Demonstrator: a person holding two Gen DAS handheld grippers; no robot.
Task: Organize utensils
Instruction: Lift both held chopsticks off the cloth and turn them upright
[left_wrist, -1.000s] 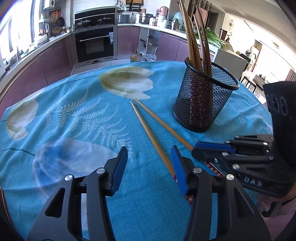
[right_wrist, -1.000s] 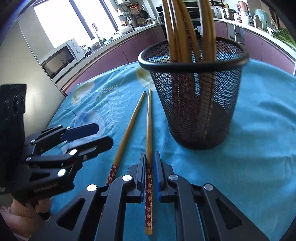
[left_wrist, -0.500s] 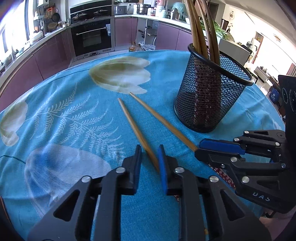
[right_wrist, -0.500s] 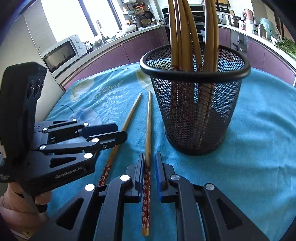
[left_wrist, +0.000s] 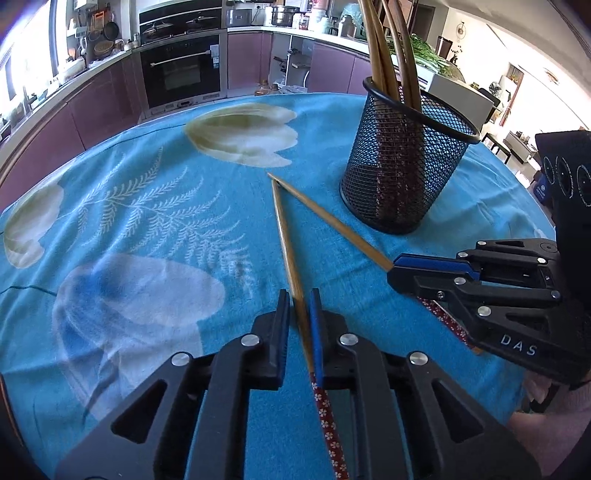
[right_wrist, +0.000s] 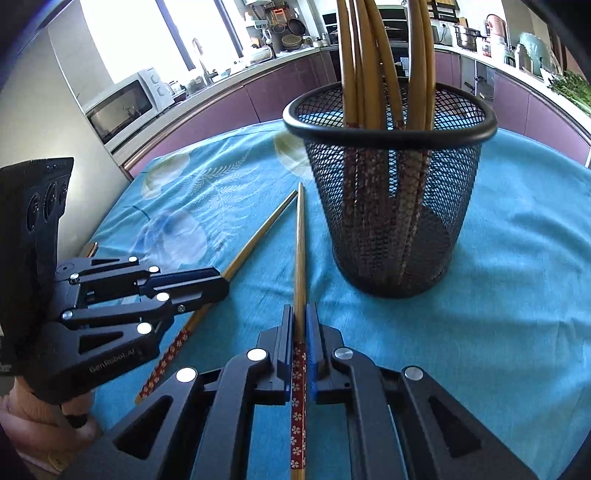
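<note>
Pick-up stage: left claw (left_wrist: 297, 306) closing on one chopstick (left_wrist: 286, 236), right claw (right_wrist: 300, 325) clamped on the other chopstick (right_wrist: 300, 251), both lying on the blue tabletop (left_wrist: 147, 206) near the mesh holder (right_wrist: 391, 206). Next: lift, tilt upright, drop into holder.

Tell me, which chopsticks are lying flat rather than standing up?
The two chopsticks on the blue tablecloth: one in the left gripper, one in the right gripper. The others stand in the mesh cup.
</note>
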